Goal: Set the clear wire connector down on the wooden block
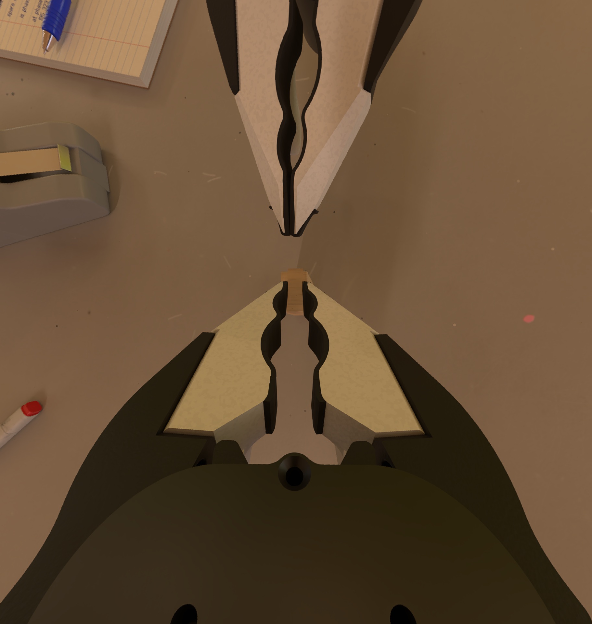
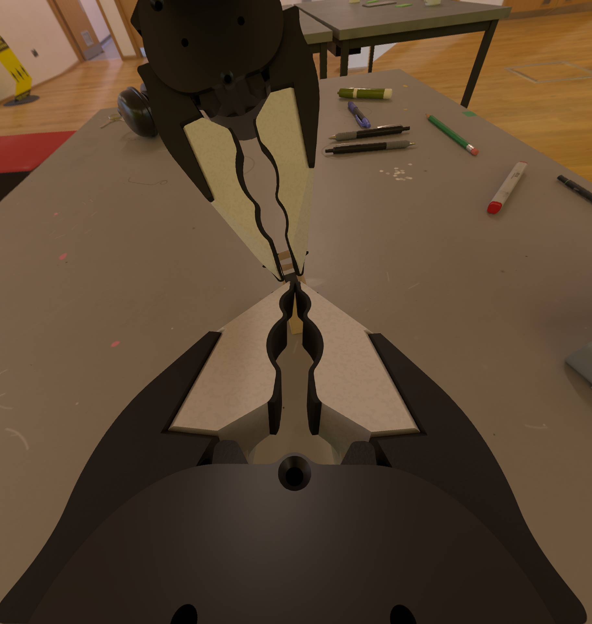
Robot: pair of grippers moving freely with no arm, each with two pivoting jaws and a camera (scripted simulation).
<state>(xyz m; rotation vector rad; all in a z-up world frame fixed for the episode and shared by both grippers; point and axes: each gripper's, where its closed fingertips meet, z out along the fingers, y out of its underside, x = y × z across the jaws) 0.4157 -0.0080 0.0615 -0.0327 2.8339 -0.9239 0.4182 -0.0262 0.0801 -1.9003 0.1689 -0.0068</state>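
A small wooden block (image 1: pixel 294 297) stands on the brown table, pinched between the tips of my left gripper (image 1: pixel 294 287). In the right wrist view the block (image 2: pixel 285 261) shows between the left gripper's tips (image 2: pixel 289 275) and again lower down behind my right fingers. My right gripper (image 2: pixel 294 287) is shut, its tips just in front of the block's top. From the left wrist view those tips (image 1: pixel 289 233) sit a short way from the block. A pale see-through sliver, apparently the clear wire connector (image 1: pixel 297 131), shows between the right fingers.
A lined notepad (image 1: pixel 78 40) with a blue pen (image 1: pixel 55 20) and a grey tape dispenser (image 1: pixel 41 182) lie to one side. A red-capped white marker (image 2: pixel 505 187), several pens (image 2: pixel 369 138) and a green pencil (image 2: pixel 453 135) lie beyond. A black round object (image 2: pixel 136 111) sits at the far table edge.
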